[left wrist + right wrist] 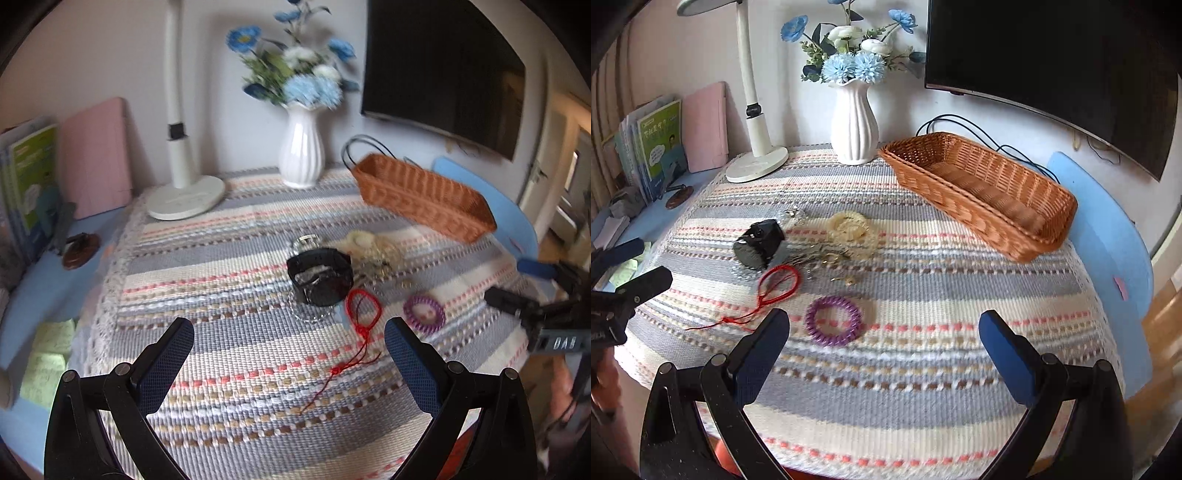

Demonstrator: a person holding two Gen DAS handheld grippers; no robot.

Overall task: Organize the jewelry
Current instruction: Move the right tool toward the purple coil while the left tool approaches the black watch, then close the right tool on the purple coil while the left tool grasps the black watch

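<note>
The left wrist view is smeared by motion blur, so the small silver and gold trinkets (827,254) heaped mid-cloth read only as a glinting tangle there; in the right wrist view they are sharper but still too fine to tell apart. Beside them lie a black wristwatch (759,242), a cream spiral hair tie (851,229), a red cord bracelet (775,286) with its tail trailing, and a purple spiral hair tie (833,325), all on the striped woven cloth (923,369) covering the counter. The brown wicker basket (979,188) sits apart at the back right. The green-covered book (661,144) at left carries print too small to read. The left gripper (290,347) and right gripper (884,332) both hover with fingers spread wide, holding nothing. "DAB" shows on the right gripper's body at the left view's edge.
</note>
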